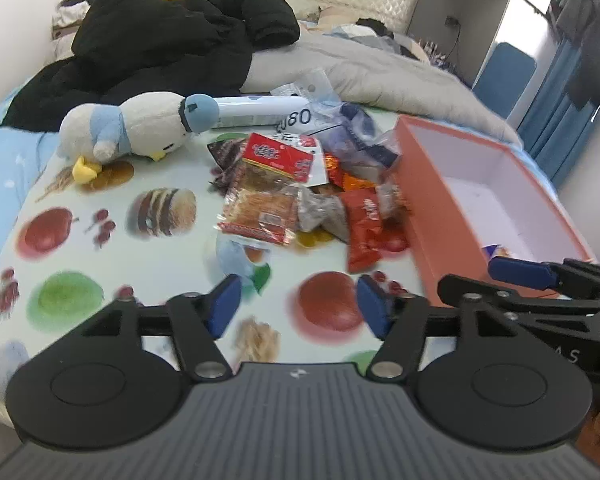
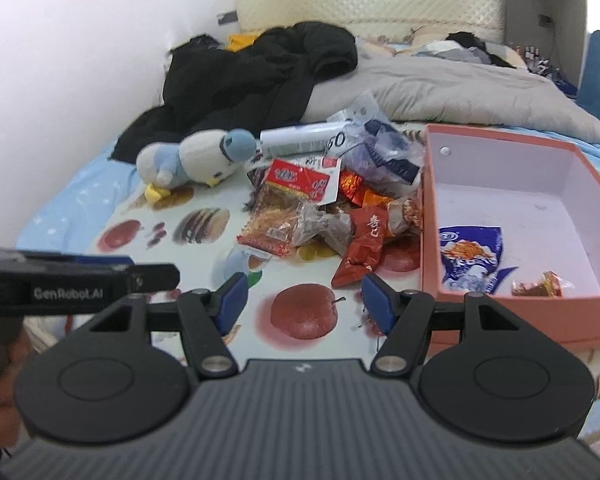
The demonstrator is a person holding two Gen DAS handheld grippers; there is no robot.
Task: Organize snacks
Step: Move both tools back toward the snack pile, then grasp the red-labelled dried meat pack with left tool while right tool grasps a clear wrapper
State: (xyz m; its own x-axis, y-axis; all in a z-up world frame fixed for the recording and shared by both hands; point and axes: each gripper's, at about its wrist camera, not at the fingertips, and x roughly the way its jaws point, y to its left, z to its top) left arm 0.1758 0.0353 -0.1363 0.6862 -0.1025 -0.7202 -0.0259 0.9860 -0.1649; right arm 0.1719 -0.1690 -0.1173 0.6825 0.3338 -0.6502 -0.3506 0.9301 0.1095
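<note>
Both my tools are spread wide and hold nothing: the left tool (image 1: pixel 298 308) and the right tool (image 2: pixel 302 304) hover over the bed (image 2: pixel 80 208). The orange box (image 2: pixel 428 216) at my three o'clock holds only a blue packet (image 2: pixel 470 254) and a small gold-red one (image 2: pixel 538 284). The snack pile (image 2: pixel 320 208) at twelve o'clock is still unsorted, so I judge most of the work remains.

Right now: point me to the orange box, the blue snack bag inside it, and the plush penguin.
orange box (image 2: pixel 427 216), right wrist view, on its left outer wall.
blue snack bag (image 2: pixel 470 258), right wrist view, on the printed middle of the bag.
plush penguin (image 1: pixel 148 120), left wrist view, on its white body.
</note>
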